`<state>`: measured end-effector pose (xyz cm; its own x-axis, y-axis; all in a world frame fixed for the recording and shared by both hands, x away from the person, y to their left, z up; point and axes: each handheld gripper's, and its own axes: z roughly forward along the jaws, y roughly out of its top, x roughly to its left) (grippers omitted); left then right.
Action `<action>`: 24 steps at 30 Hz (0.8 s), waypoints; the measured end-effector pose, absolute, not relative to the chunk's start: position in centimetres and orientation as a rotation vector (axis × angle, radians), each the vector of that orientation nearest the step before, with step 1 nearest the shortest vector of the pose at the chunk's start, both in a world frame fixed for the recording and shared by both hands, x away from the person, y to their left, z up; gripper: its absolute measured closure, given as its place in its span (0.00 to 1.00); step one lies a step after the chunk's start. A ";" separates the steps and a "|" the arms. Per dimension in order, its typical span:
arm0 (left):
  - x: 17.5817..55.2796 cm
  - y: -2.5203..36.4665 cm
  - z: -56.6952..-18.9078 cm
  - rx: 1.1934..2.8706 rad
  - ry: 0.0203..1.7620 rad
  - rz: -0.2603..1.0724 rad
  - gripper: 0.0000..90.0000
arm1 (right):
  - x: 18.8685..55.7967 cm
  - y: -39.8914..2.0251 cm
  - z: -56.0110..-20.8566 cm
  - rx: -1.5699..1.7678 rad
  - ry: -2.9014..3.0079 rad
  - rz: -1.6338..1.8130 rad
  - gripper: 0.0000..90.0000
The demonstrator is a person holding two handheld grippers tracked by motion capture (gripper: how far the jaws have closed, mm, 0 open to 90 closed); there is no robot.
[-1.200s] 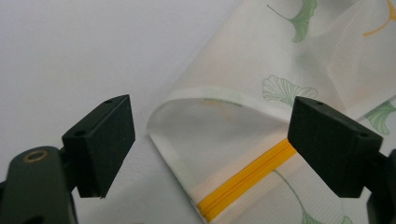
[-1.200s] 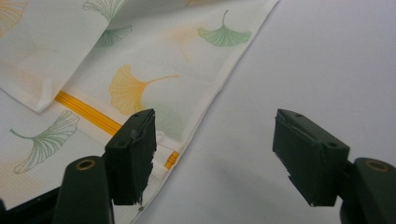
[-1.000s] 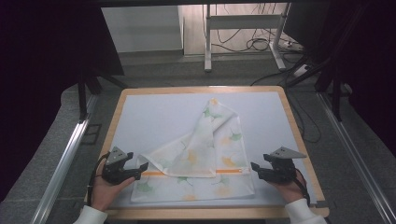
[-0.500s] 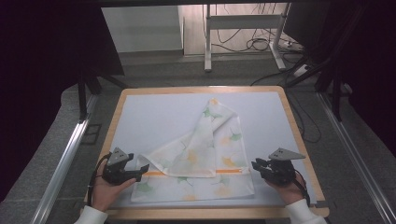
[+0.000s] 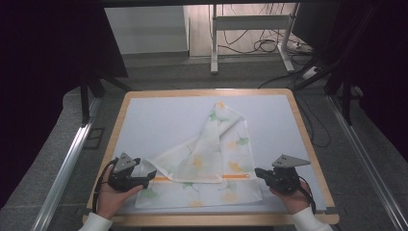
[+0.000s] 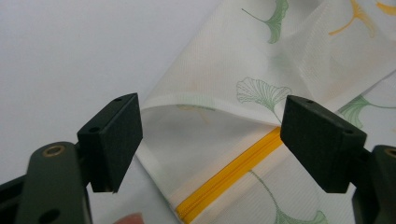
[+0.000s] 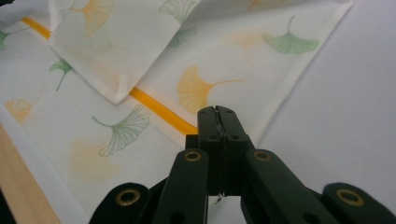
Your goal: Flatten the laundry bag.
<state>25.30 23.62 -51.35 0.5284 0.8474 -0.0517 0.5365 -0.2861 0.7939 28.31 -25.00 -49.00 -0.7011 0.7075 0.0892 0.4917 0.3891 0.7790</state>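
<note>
A white mesh laundry bag point(image 5: 211, 159) printed with green and orange ginkgo leaves lies on the table, its far part folded over diagonally. A yellow zipper point(image 5: 163, 178) runs along its near side. My left gripper point(image 5: 150, 175) is open at the bag's near-left corner, and in the left gripper view point(image 6: 212, 121) its jaws stand apart on either side of the bag's corner point(image 6: 210, 144) and the zipper point(image 6: 233, 172). My right gripper point(image 5: 258, 172) has just been closing. Its jaws point(image 7: 217, 112) are pressed together on the bag's point(image 7: 116, 140) right edge, at the end of the zipper point(image 7: 159, 112).
The bag rests on a pale grey mat point(image 5: 159, 125) set in a wooden-edged table point(image 5: 211, 220). Metal rails point(image 5: 67, 163) run along both sides of the table. Cables point(image 5: 260, 45) and a stand's legs lie on the floor beyond.
The right gripper's jaws have gone from wide apart to pressed together at the bag's right edge. The left gripper and the bag have stayed where they were.
</note>
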 end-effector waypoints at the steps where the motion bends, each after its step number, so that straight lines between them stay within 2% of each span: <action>1: 25.3 23.6 -51.3 1.970 1.124 0.490 0.24 | 28.3 -24.8 -49.1 1.056 2.408 1.203 0.99; 24: 25.1 20.7 -50.6 1.990 1.026 0.441 0.24 | 28.0 -21.0 -51.0 0.999 2.589 1.122 0.99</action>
